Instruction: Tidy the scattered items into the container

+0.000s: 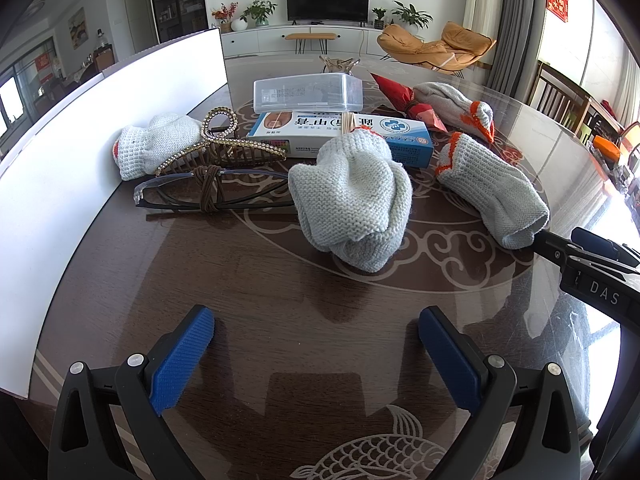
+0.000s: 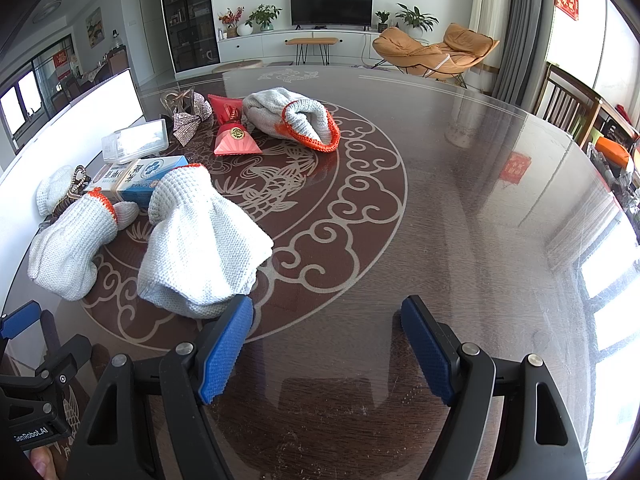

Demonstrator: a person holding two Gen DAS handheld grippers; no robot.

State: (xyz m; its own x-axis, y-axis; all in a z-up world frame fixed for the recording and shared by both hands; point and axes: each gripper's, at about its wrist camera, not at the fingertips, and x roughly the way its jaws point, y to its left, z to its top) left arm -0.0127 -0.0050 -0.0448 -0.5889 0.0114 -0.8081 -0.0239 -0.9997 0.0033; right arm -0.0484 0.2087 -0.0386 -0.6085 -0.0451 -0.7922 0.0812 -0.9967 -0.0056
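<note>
Both the left gripper (image 1: 316,354) and right gripper (image 2: 327,346) had fingers apart and empty above the table (image 2: 460,208); gloves (image 1: 352,200) lay scattered, nothing gathered, so a first grasp appeared due.

Bright daylight from right-side windows; strong glare on glossy dark round glass-topped table (image 2: 500,208); heavy fisheye edge distortion w/ dark vignette.

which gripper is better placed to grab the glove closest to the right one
Right. The right gripper is open and its left finger already sits at the edge of that glove. The left gripper, also open, faces a different glove with bare table between.
</note>
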